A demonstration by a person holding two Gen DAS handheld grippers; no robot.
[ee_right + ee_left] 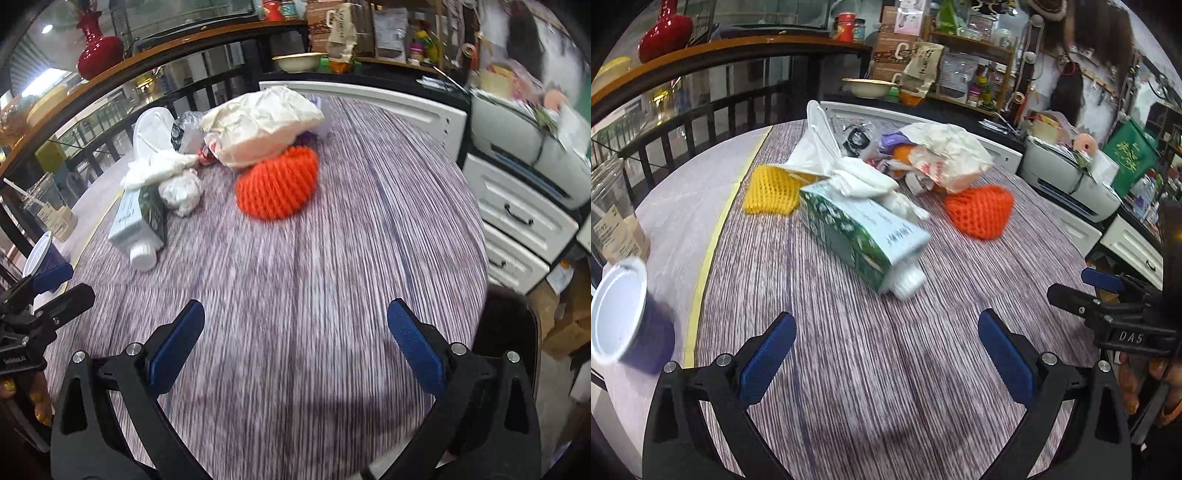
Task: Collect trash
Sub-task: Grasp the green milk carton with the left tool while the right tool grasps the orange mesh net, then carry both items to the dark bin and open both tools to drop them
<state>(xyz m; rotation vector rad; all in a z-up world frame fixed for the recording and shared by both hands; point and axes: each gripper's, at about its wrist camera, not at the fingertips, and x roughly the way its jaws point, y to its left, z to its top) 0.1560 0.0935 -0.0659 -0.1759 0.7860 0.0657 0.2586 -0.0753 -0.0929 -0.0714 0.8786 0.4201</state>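
Trash lies on the round striped table [849, 369]: a green-and-white carton [857, 232] on its side, a yellow foam net [772, 192], an orange foam net [979, 210], white plastic bags [827, 155] and a crumpled paper bag [945, 155]. My left gripper [886, 347] is open and empty above the table, in front of the carton. My right gripper [295, 339] is open and empty, short of the orange net [277, 184]; the carton [138, 218] lies to its left. Each gripper shows at the edge of the other's view.
A dark paper cup [624, 314] and a clear plastic cup [613, 218] stand at the table's left edge. White drawers [517, 214] and a printer [1071, 181] stand to the right. A railing and cluttered shelves run behind.
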